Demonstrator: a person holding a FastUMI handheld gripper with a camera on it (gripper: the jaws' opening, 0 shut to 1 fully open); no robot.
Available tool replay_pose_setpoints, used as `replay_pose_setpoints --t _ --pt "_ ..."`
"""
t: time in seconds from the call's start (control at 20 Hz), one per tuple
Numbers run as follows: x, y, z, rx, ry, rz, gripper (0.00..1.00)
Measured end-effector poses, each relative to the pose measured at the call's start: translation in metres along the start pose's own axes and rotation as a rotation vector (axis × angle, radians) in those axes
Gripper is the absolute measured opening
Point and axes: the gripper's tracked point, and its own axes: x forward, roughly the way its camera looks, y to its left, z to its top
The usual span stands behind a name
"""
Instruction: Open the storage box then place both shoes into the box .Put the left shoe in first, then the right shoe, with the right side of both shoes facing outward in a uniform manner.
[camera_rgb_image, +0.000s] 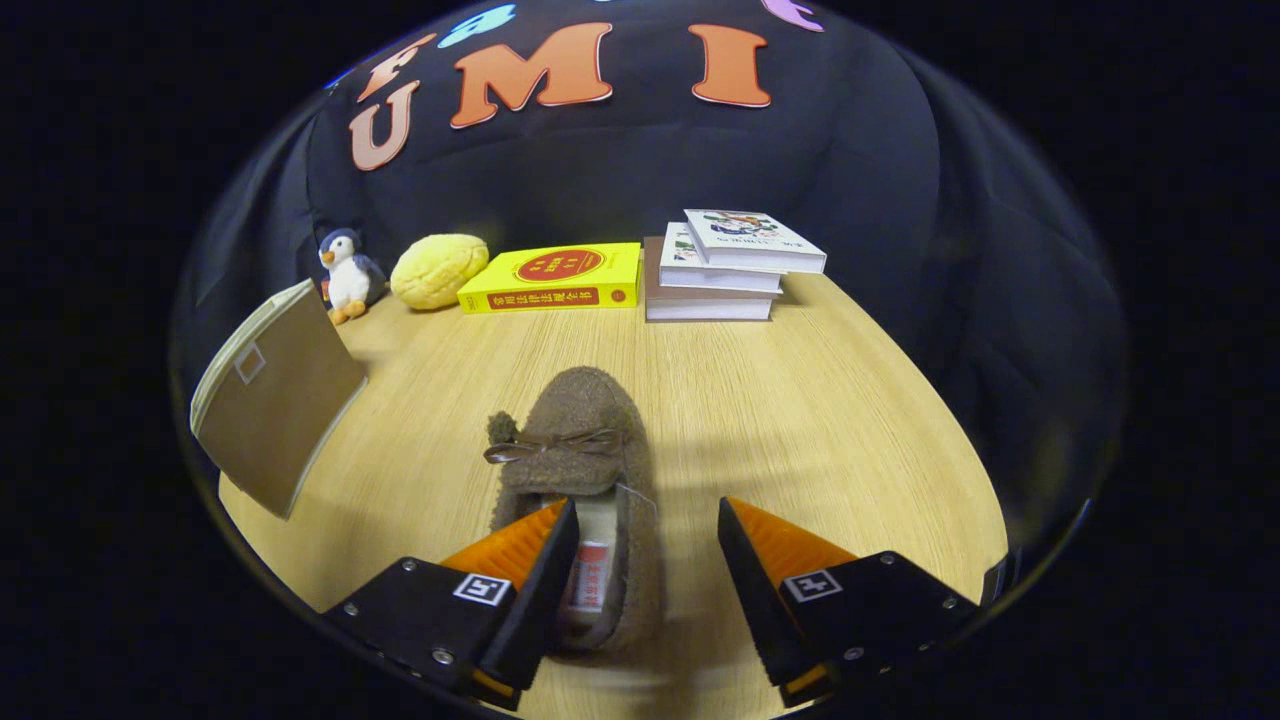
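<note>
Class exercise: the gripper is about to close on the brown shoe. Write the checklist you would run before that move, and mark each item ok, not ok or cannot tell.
1. Gripper fingers spread apart: ok.
2. Brown shoe between the fingers: ok; one finger sits over its opening, the other outside its side wall.
3. Shoe flat on the wooden table, toe pointing away: ok.
4. Left shoe, due first: cannot tell.
5. Storage box opened: cannot tell.
6. Cardboard piece and yellow book clear of the shoe: ok.
</note>
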Motion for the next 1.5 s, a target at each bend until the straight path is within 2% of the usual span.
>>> replay_pose_setpoints --t 0.1,0.15,0.2,0.3,0.45,0.65,0.8,1.0,1.5 --pt "0.004 0.007 -0.007 0.021 0.024 0.031 0.62" --pt "0.004 0.011 -0.004 0.032 0.019 0.042 0.43" --pt "0.006 0.007 -0.003 0.025 0.015 0.017 0.35" --pt "0.005 0.007 -0.004 0.02 0.021 -0.003 0.06" --pt "-0.007 0.009 0.004 0.048 0.02 -0.028 0.01" --pt "-0.031 0.016 0.025 0.081 -0.007 -0.074 0.01" --pt "-0.051 0.041 0.044 0.133 -0.035 -0.091 0.01" --pt "-0.081 0.094 0.067 0.161 -0.059 -0.11 0.01" --pt "-0.129 0.251 0.123 0.277 -0.104 -0.069 0.01"
